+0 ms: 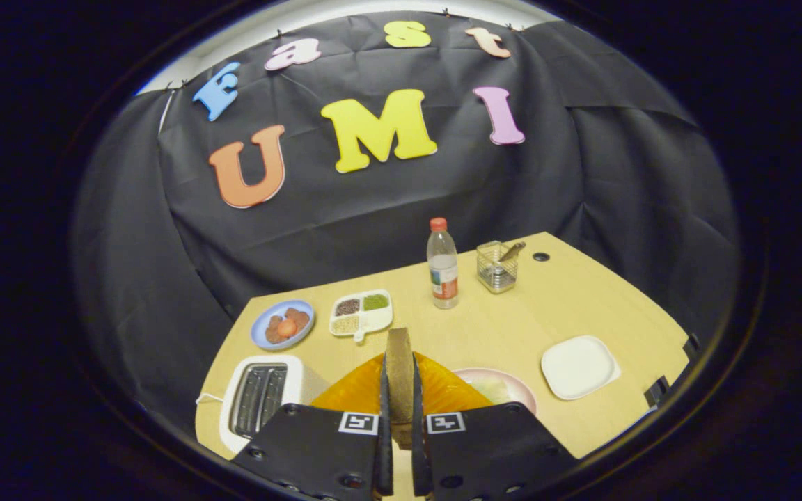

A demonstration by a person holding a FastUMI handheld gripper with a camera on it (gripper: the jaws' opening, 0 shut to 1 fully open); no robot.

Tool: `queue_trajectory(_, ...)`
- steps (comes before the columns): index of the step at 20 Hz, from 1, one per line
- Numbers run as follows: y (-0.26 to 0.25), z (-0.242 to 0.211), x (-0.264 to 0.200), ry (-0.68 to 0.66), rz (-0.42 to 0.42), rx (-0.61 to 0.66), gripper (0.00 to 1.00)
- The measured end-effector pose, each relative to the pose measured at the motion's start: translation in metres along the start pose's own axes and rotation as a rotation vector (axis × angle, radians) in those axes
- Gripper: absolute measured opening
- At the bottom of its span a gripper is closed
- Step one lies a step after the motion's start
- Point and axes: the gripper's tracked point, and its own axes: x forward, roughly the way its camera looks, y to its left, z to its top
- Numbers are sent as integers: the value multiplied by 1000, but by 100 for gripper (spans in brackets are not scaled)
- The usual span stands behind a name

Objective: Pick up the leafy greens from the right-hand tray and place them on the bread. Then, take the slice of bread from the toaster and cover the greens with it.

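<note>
Toaster (262, 396) stands empty-slotted just left of the gripper (401, 417), whose fingers press narrowly on a bread slice (399, 372) held upright on edge, its long axis pointing straight ahead. Behind the slice, an orange plate (443, 390) spreads to both sides, and right of it a pink plate (509, 390) holds pale greens (495, 387). Judging by that, the covering move leads slightly right and down from the toaster, with the slice tipped flat.
</note>
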Motion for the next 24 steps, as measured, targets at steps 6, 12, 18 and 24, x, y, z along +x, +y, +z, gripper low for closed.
queue_trajectory(6, -24, -41, 28, 45, 25, -6, 11)
queue_trajectory(12, -33, -55, 37, 16, 66, 61, 11)
queue_trajectory(18, -50, -75, 49, 22, 119, 127, 11)
queue_trajectory(24, -84, -86, 60, -3, 70, 10, 12)
